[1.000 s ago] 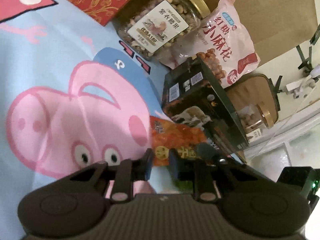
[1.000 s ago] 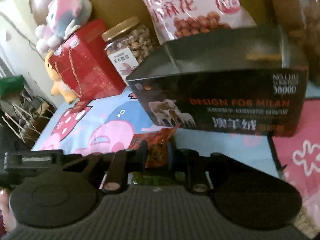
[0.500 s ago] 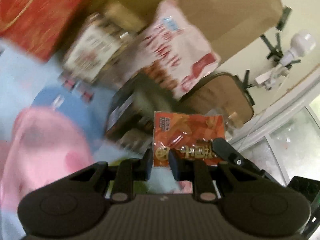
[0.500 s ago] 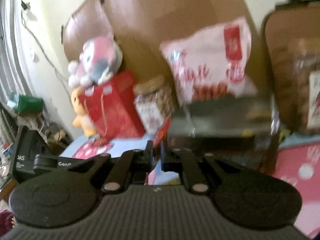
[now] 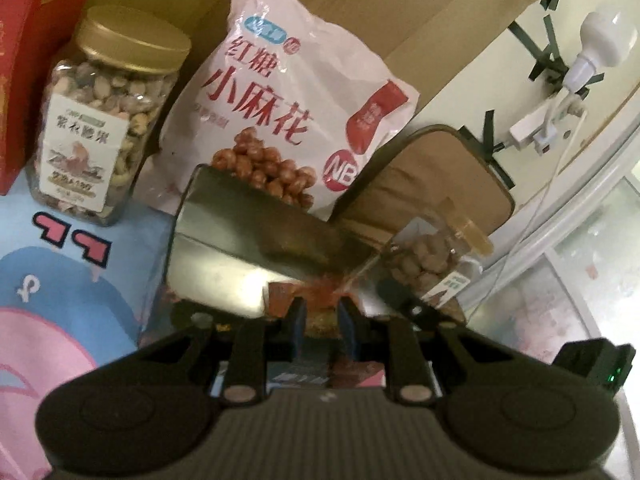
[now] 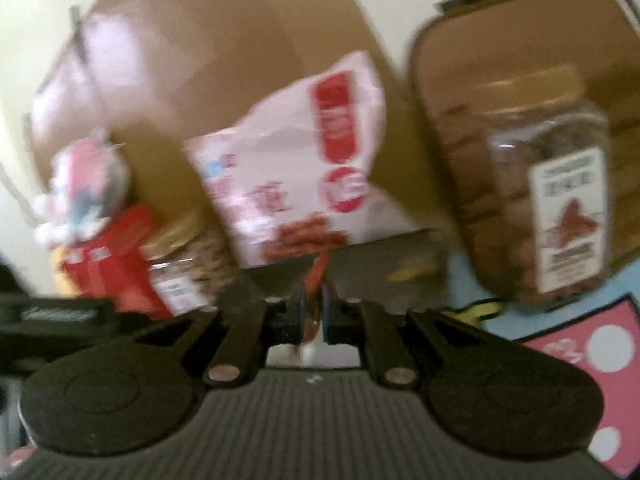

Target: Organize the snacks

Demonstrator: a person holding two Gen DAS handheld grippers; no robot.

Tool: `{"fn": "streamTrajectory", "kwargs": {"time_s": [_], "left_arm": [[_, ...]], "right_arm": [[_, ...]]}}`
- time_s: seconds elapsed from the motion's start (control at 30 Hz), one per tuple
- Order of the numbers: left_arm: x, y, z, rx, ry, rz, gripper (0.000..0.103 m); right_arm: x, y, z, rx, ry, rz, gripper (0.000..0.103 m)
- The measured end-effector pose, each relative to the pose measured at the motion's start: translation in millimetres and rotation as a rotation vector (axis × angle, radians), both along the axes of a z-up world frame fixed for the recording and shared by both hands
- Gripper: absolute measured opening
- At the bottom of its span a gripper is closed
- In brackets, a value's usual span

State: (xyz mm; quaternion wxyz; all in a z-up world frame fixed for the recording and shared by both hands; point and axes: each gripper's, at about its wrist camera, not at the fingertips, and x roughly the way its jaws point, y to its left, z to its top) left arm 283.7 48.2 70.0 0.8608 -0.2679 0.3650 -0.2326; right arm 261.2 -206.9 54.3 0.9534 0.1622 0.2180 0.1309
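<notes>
An orange snack packet (image 5: 320,296) sits pinched in my left gripper (image 5: 322,314), which is shut on it just above the near edge of the black box (image 5: 248,232). In the blurred right wrist view the same packet (image 6: 316,276) shows edge-on between the pads of my right gripper (image 6: 314,312). That gripper's jaws are opening, but the narrow gap still holds the packet. The box's lid (image 6: 400,256) lies right behind it.
A pink-white snack bag (image 5: 288,92) leans on a cardboard board behind the box. A gold-lidded nut jar (image 5: 104,120) and a red box (image 5: 24,40) stand to its left. A second jar (image 6: 560,200) is on the right, and a cartoon blanket (image 5: 60,280) covers the surface.
Both grippers have risen from the blanket. The left one lifted the orange packet up to the black box's top. The right view swung up towards the bag and jar.
</notes>
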Motion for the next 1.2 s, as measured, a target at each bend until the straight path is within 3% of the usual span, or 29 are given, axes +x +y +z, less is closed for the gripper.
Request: {"fn": "streamTrajectory", "kwargs": {"time_s": [0.03, 0.13, 0.2, 0.3, 0.37, 0.5, 0.57, 0.67, 0.7, 0.8, 0.97, 1.07, 1.2], "left_arm": [[-2, 1, 1, 0.005, -0.005, 0.002, 0.018], [-12, 4, 5, 0.048, -0.035, 0.018, 0.018], [-24, 8, 6, 0.074, -0.064, 0.019, 0.018], [-45, 16, -1, 0.131, -0.081, 0.032, 0.021], [-58, 25, -14, 0.145, -0.049, 0.041, 0.021], [-77, 50, -48, 0.125, 0.075, 0.076, 0.021], [-87, 60, -60, 0.084, 0.123, 0.088, 0.021], [-102, 70, -74, -0.041, 0.183, 0.076, 0.022], [-105, 72, -79, -0.084, 0.201, 0.07, 0.028], [-108, 72, -89, -0.164, 0.23, 0.066, 0.03], [-107, 78, -100, -0.25, 0.248, 0.082, 0.026], [-112, 88, -102, -0.263, 0.236, 0.111, 0.025], [-121, 105, -101, -0.286, 0.205, 0.157, 0.027]], "right_arm": [[-1, -3, 0, -0.012, -0.003, -0.01, 0.014], [-13, -14, 4, 0.02, -0.031, -0.031, 0.03], [-26, -19, 7, 0.04, -0.051, -0.037, 0.03], [-47, -21, 6, 0.082, -0.037, 0.043, 0.03], [-55, -15, -3, 0.067, 0.02, 0.146, 0.03], [-45, 8, -29, 0.006, 0.222, 0.346, 0.031], [-34, 21, -39, -0.028, 0.306, 0.389, 0.032], [-17, 32, -41, -0.055, 0.371, 0.427, 0.032], [-9, 35, -42, -0.059, 0.403, 0.442, 0.033], [5, 41, -48, -0.056, 0.449, 0.484, 0.033], [9, 48, -54, 0.064, 0.517, 0.514, 0.035], [-1, 51, -58, 0.131, 0.536, 0.515, 0.035], [-12, 51, -63, 0.224, 0.552, 0.508, 0.028]]}}
